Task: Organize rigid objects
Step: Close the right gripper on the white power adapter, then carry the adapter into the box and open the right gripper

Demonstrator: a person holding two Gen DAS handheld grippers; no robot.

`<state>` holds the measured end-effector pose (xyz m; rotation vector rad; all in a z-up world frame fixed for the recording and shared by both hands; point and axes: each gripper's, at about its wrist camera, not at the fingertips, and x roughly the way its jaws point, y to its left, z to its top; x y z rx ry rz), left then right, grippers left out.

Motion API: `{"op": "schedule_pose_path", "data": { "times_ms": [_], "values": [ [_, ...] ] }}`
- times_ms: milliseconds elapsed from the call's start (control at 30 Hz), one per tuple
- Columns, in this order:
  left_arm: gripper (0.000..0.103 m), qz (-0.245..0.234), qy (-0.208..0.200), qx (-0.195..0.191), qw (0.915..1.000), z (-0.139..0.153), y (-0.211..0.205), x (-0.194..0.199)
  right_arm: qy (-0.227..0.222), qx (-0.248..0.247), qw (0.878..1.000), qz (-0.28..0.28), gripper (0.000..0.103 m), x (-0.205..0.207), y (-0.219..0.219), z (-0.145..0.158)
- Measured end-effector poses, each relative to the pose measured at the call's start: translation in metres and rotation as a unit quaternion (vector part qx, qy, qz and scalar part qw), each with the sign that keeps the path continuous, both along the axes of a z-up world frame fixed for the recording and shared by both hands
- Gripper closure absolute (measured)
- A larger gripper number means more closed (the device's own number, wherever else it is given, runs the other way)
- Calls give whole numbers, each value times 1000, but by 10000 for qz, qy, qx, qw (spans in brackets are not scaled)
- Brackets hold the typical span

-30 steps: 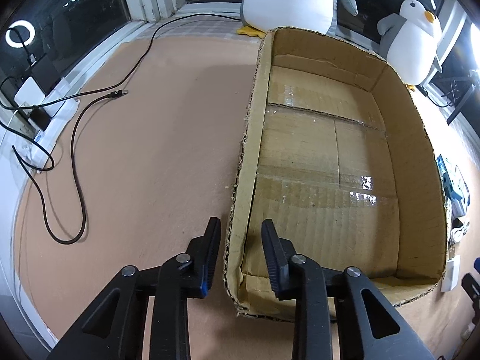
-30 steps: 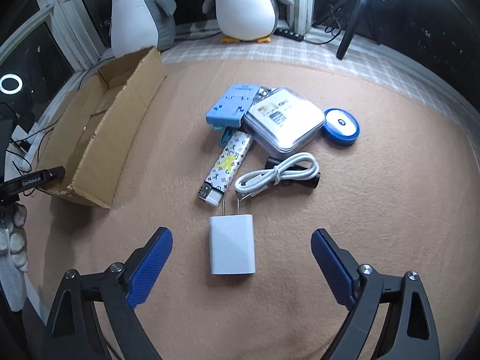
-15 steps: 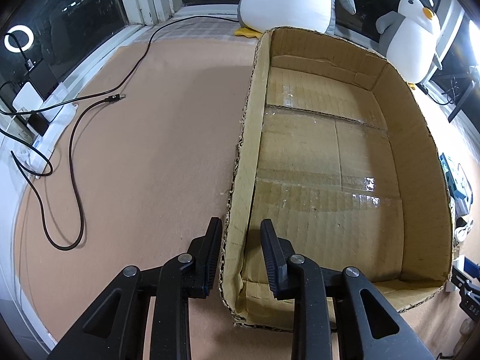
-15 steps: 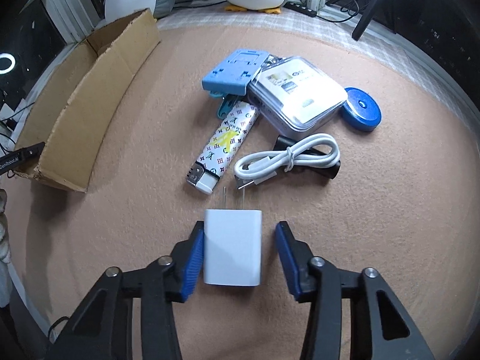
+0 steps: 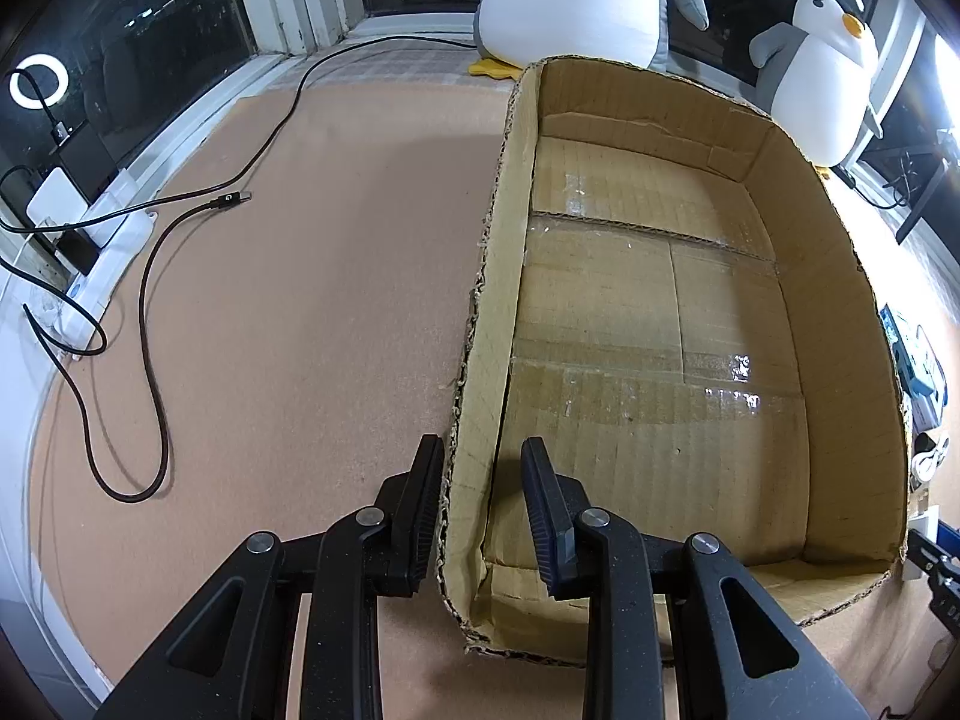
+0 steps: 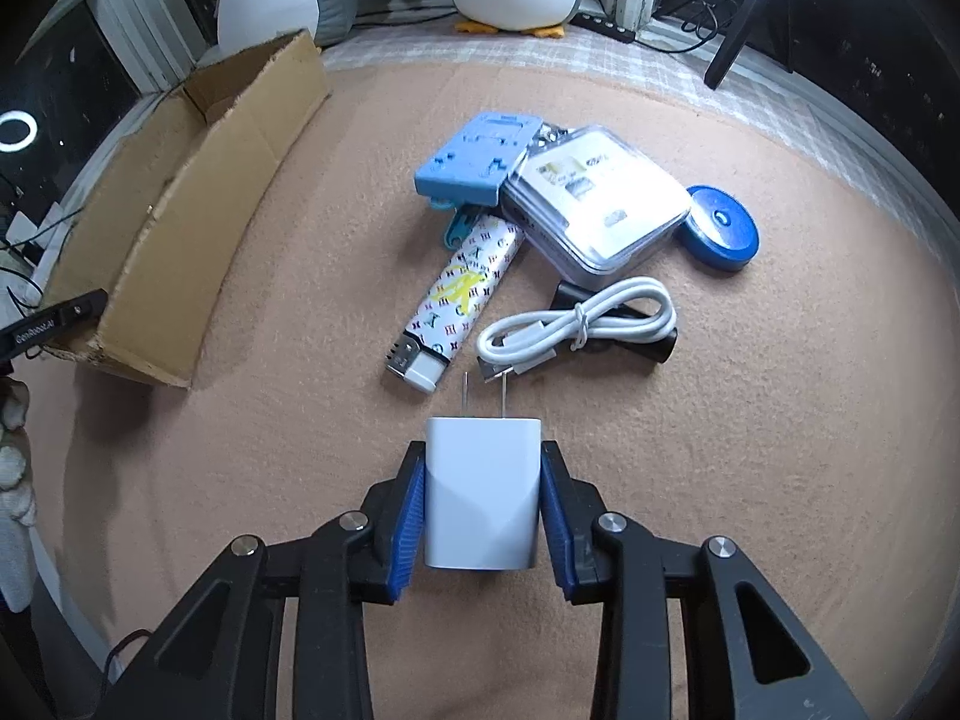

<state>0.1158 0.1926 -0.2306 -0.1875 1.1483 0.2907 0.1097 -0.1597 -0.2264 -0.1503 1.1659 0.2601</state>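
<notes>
The cardboard box (image 5: 654, 324) stands empty on the tan mat (image 6: 780, 420); nothing is stowed yet. The left gripper (image 5: 480, 480) is clamped on the box's near side wall. Clear case (image 6: 600, 204), blue holder (image 6: 480, 159), blue disc (image 6: 720, 228), patterned lighter (image 6: 462, 294) and white cable (image 6: 576, 324) await transfer. The right gripper (image 6: 483, 504) jaws are closing, pads pressing the white charger (image 6: 483, 492) on the mat.

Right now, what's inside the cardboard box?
The cardboard box shows only its bare taped floor; no objects lie in it. The left tongs straddle its near-left wall, hiding a strip of the floor at that corner.
</notes>
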Motion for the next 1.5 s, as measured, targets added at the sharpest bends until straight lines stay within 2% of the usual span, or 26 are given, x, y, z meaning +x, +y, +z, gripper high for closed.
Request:
{"op": "schedule_pose_path", "data": {
  "times_ms": [233, 467, 633, 967, 1500],
  "values": [
    [74, -6, 7, 13, 10000, 0, 0, 0, -363, 301, 9987, 218, 71, 2, 19, 43],
    [74, -24, 12, 17, 10000, 0, 0, 1, -703, 616, 9932, 700, 71, 6, 66, 84],
    [74, -22, 11, 1, 10000, 0, -1, 1, -827, 719, 9878, 1110, 71, 12, 106, 97],
    [74, -12, -1, -27, 10000, -1, 0, 1, -738, 713, 9819, 1591, 71, 25, 167, 86],
    [74, 6, -24, -106, 9999, -1, 4, 0, -446, 492, 9812, 1811, 71, 34, 198, 55]
  ]
}}
